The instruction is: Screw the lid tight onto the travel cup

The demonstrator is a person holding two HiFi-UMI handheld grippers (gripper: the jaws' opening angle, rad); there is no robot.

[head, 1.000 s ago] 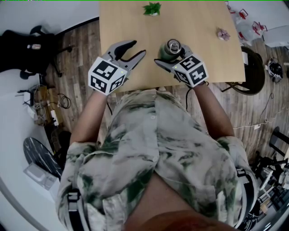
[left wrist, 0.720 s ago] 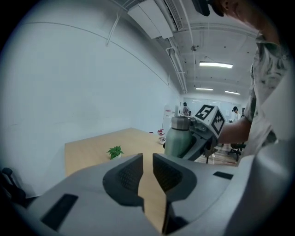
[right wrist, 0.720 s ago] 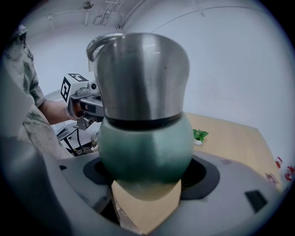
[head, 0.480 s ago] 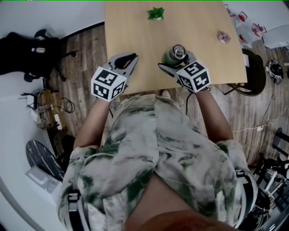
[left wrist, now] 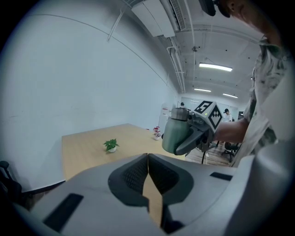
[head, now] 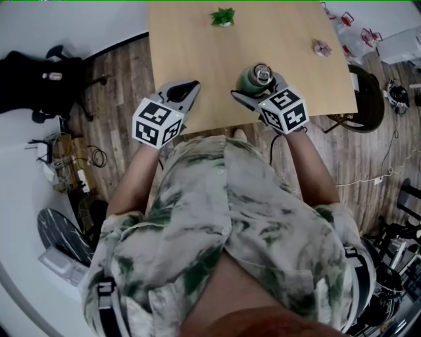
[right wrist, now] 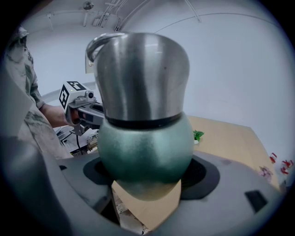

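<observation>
**Location: Open-Plan Office or Lab Workspace**

The setting is an indoor work room of the office or lab type. Indicators:

A pale wooden table (head: 197, 66) stands on a wood-plank floor (head: 125, 79). A black swivel office chair (head: 49, 69) stands to the table's left, and a second dark chair (head: 365, 99) stands at its right corner. Loose cables (head: 92, 155) lie on the floor left of the table. The left gripper view shows a plain white wall (left wrist: 69, 83), exposed ceiling pipes (left wrist: 174, 60) and linear light fixtures (left wrist: 214, 67). A small potted plant (head: 222, 14) sits on the table's far edge.
</observation>
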